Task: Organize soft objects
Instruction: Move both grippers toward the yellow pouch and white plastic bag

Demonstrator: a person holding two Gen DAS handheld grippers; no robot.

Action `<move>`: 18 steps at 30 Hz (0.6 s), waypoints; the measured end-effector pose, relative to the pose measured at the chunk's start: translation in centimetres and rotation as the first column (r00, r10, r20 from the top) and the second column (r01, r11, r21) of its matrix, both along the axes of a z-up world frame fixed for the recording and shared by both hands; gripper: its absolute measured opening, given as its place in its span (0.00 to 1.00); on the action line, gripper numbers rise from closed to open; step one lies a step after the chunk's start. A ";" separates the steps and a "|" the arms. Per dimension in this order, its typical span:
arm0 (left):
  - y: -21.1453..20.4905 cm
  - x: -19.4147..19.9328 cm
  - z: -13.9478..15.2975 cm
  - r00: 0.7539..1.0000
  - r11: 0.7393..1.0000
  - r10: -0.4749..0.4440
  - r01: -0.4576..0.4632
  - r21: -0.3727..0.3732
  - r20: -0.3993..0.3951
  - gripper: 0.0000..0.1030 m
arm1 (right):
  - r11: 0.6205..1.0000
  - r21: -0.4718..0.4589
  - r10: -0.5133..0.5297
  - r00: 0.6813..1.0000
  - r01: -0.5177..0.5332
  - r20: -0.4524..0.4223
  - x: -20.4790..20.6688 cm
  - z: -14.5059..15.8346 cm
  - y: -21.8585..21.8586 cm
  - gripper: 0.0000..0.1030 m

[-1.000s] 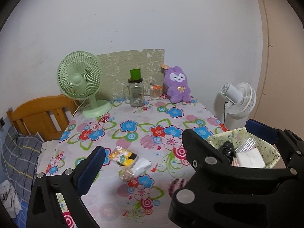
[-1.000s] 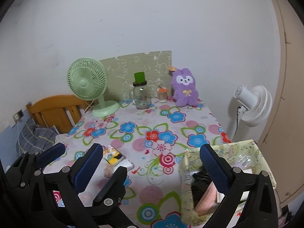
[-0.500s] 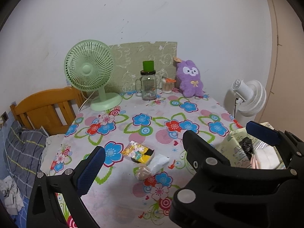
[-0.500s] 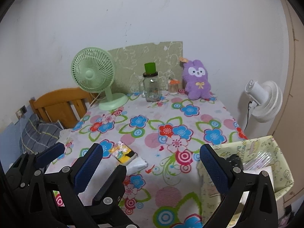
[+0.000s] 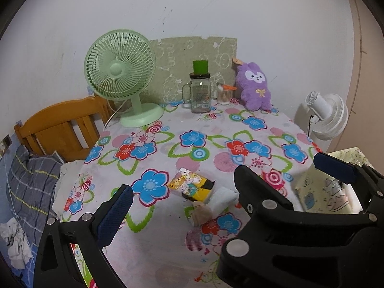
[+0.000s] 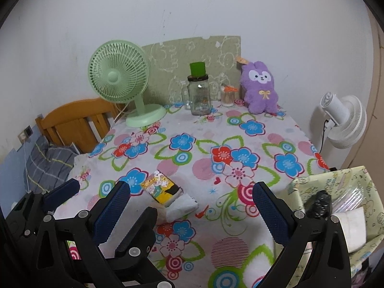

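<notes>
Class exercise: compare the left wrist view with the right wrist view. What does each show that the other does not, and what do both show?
Only the left wrist view shows the beige soft roll clearly, beside the white pack.

Only the right wrist view looks into the bin: a black item and a white sheet lie inside. It also shows both grippers, left gripper and right gripper, open and empty.

Both show the floral table, green fan, jar, purple plush, white fan and yellow pack.
</notes>
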State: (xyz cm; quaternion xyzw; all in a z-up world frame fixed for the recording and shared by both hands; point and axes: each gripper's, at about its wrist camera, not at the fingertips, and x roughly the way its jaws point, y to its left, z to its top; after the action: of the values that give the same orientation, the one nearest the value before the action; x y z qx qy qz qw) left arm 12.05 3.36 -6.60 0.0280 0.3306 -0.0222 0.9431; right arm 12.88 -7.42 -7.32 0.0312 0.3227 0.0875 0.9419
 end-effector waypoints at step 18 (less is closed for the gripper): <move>1.9 3.7 -4.5 0.993 1.000 0.024 -0.022 0.016 -0.116 0.97 | 1.000 -0.003 0.004 0.994 -0.004 -0.112 4.0 -4.9 1.9 0.99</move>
State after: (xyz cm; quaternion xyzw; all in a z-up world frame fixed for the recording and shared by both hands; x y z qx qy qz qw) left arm 15.72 5.25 -11.09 0.0297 0.3852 -0.0106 0.9223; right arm 16.84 -5.50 -12.24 0.0341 0.3752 0.0869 0.9222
